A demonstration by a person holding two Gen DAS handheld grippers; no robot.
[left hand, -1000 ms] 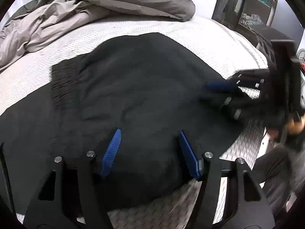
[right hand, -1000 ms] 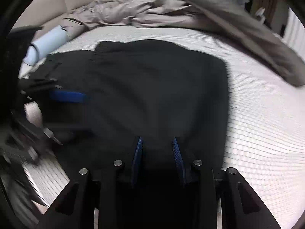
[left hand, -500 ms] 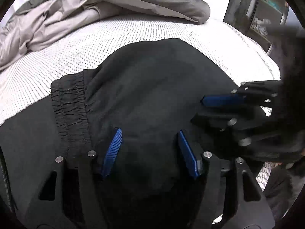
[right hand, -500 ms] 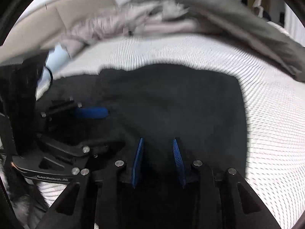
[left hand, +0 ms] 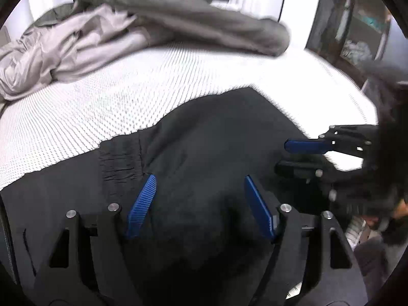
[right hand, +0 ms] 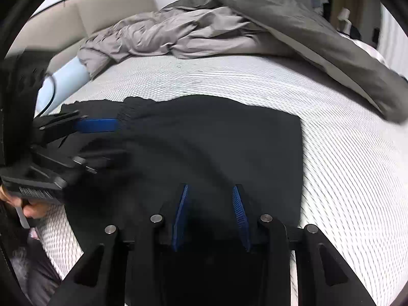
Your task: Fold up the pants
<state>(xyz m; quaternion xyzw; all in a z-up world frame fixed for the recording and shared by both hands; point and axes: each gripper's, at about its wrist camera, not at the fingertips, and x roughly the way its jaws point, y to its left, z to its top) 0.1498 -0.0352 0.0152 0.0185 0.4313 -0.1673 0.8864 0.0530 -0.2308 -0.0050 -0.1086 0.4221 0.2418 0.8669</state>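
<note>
Black pants lie folded on a white textured mattress; the ribbed waistband shows at the left. In the right wrist view the pants fill the middle. My left gripper is open, its blue pads low over the dark cloth with fabric bulging between them. My right gripper is open more narrowly, with black cloth between its pads. The right gripper also shows at the right of the left wrist view, and the left gripper at the left of the right wrist view.
A crumpled grey duvet and a dark grey cover lie across the far side of the bed. A light blue roll sits by the beige headboard. Shelves stand beyond the bed's right edge.
Both grippers have moved forward over the pants, carrying the near edge toward the waistband. The folded cloth now covers less of the mattress. The jaws stay as they were.
</note>
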